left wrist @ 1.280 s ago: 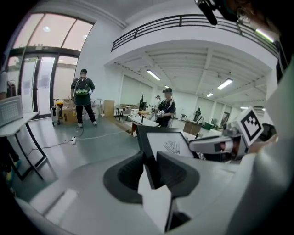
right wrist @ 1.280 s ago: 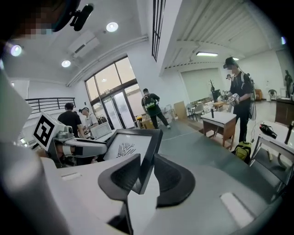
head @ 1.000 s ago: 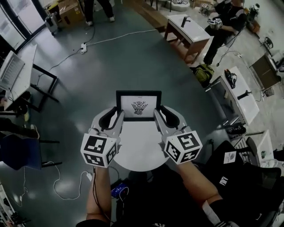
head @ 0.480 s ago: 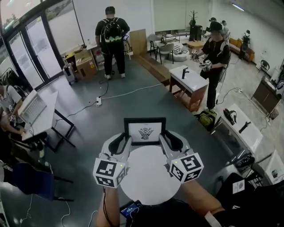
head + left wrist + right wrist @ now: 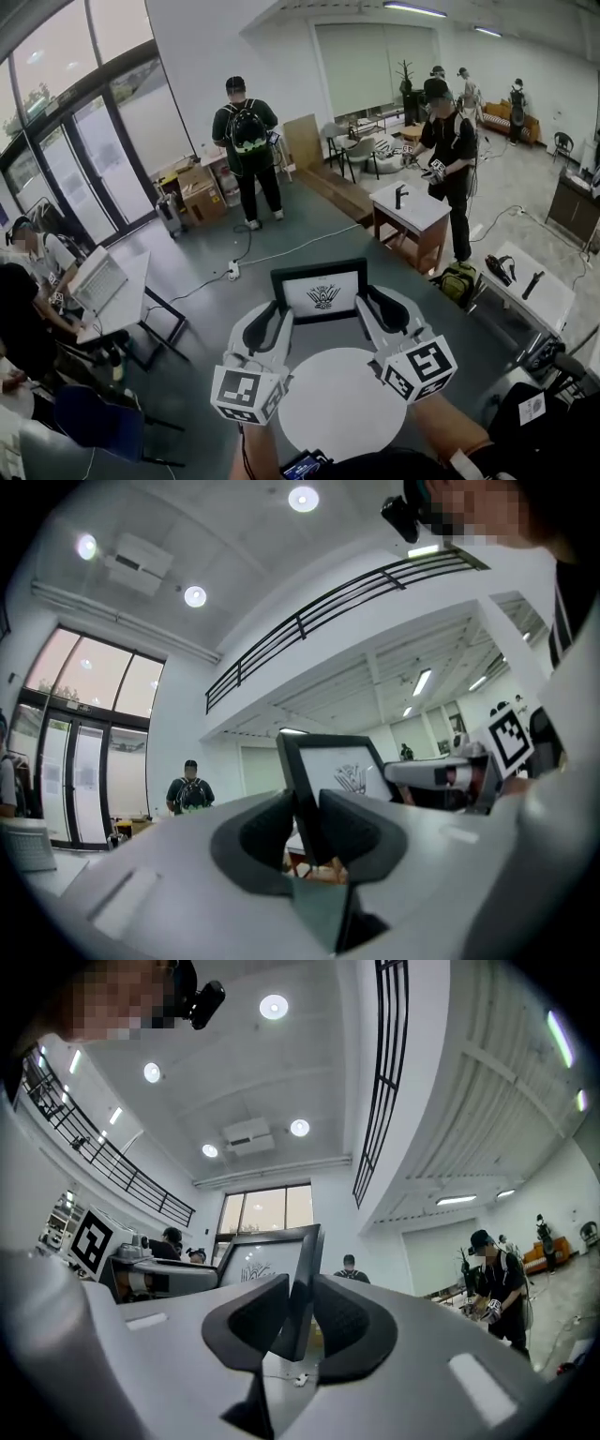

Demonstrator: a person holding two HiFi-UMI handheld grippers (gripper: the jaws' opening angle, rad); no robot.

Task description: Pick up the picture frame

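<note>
Frame (image 5: 321, 292) upright above bench (image 5: 337, 412), gripped both sides. Left hand-held gripper (image 5: 272, 319) jaws narrow, pads clamped on frame's left edge; right hand-held gripper (image 5: 380, 311) jaws closing w/ right edge between pads.

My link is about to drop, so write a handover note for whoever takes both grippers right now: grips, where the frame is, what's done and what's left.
Left gripper: fingers clamped on the left edge of the picture frame.
Right gripper: the frame's right edge is between its fingers, which are closing tighter on it.
Frame: upright, print facing the operator, held in the air between the two grippers and clear of the round white table below.
Done: the frame is gripped and off the table.
Left: the pickup looks complete. I'd keep both grips firm and the frame level.
</note>
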